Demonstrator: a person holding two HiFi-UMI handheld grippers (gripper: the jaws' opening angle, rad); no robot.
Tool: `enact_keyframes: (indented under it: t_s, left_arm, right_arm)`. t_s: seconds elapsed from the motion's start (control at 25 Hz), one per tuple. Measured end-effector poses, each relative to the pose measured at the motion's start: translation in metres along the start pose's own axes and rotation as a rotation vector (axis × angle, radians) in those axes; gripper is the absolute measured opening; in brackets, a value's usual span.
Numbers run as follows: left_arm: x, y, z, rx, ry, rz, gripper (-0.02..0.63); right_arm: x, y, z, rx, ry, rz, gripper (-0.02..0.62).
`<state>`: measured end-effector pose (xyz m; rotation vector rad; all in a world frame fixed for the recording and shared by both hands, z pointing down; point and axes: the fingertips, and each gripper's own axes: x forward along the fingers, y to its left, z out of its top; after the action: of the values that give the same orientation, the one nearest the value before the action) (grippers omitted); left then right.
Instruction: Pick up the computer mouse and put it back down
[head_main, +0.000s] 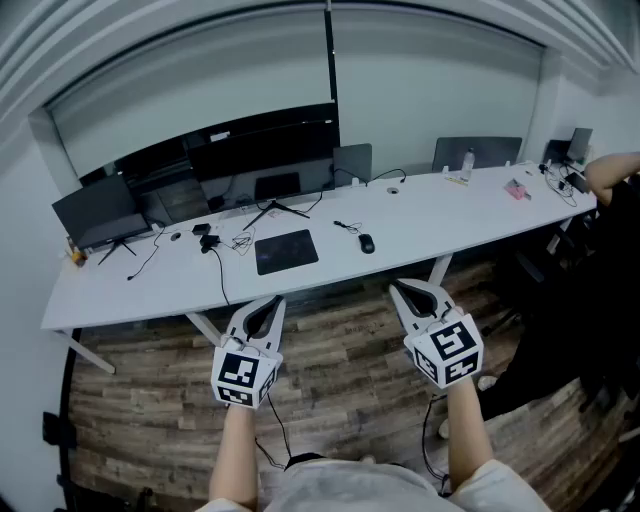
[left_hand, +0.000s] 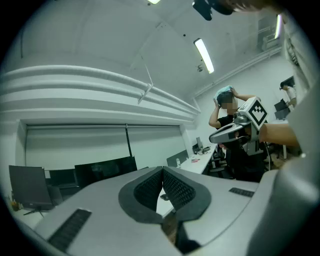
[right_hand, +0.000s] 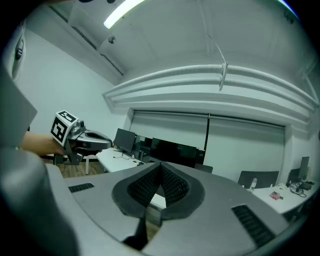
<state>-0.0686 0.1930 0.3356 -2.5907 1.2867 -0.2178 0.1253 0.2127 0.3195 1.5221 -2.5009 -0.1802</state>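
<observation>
Jaws of our right gripper are pressed together on nothing; our left gripper is closed and empty too, both short of the desk's front edge. The computer mouse lies beyond the right gripper, slightly to its left, near that front edge, just right of the black mat, long axis running front to back. We judge the right gripper nearer. No container stands by it.

The left gripper and right gripper are grey shells with black ribbed pads lining the jaws. Each carries a white cube bearing black square markers. A thin dark cable trails below, above a pale grey top.
</observation>
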Motion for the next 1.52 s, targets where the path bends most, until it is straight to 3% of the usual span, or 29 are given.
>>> enact_keyframes:
  t_s: [0.32, 0.56, 1.0, 1.28, 1.52]
  left_arm:
    - [0.036, -0.008, -0.008, -0.011, 0.012, 0.015, 0.017]
    - [0.081, 0.009, -0.021, -0.019, 0.013, 0.006, 0.017]
    - [0.222, 0.136, -0.076, -0.043, 0.022, -0.025, 0.017]
    - [0.314, 0.204, -0.104, -0.071, 0.046, -0.113, 0.017]
    - [0.37, 0.234, -0.147, -0.122, 0.106, -0.166, 0.017]
  right_arm:
    - [0.013, -0.044, -0.013, 0.028, -0.027, -0.04, 0.014]
    - [0.05, -0.079, -0.027, 0.051, -0.007, -0.075, 0.014]
    - [0.216, -0.126, -0.034, 0.096, 0.012, -0.004, 0.012]
    - [0.32, -0.17, -0.045, 0.106, 0.086, -0.123, 0.015]
    - [0.379, -0.202, -0.087, 0.163, 0.178, -0.184, 0.018]
